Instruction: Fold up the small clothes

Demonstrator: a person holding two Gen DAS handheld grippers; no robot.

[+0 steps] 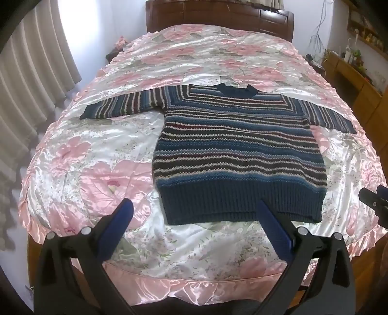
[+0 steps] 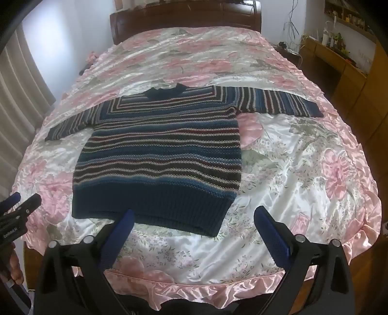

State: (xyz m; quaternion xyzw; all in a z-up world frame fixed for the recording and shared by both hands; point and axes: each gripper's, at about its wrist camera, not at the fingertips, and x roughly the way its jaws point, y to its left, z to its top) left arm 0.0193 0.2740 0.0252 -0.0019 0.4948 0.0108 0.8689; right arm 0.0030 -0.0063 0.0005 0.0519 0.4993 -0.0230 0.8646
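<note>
A small knitted sweater point(image 1: 238, 150) point(image 2: 160, 155), striped in blue, dark and cream, lies flat on the bed with both sleeves spread out and the hem toward me. My left gripper point(image 1: 194, 210) hovers open above the hem's left part, nothing between its blue pads. My right gripper point(image 2: 194, 215) is open too, near the hem's right corner and holding nothing. The right gripper's tip point(image 1: 373, 196) shows at the right edge of the left wrist view. The left gripper point(image 2: 21, 203) shows at the left edge of the right wrist view, held by a hand point(image 2: 14, 271).
The bed carries a shiny pink floral cover point(image 1: 101, 155) point(image 2: 303, 155) with a ruffled edge close to me. A dark wooden headboard point(image 1: 218, 17) stands at the far end. Curtains point(image 1: 29, 80) hang on the left; a wooden desk with shelves point(image 2: 344, 63) is on the right.
</note>
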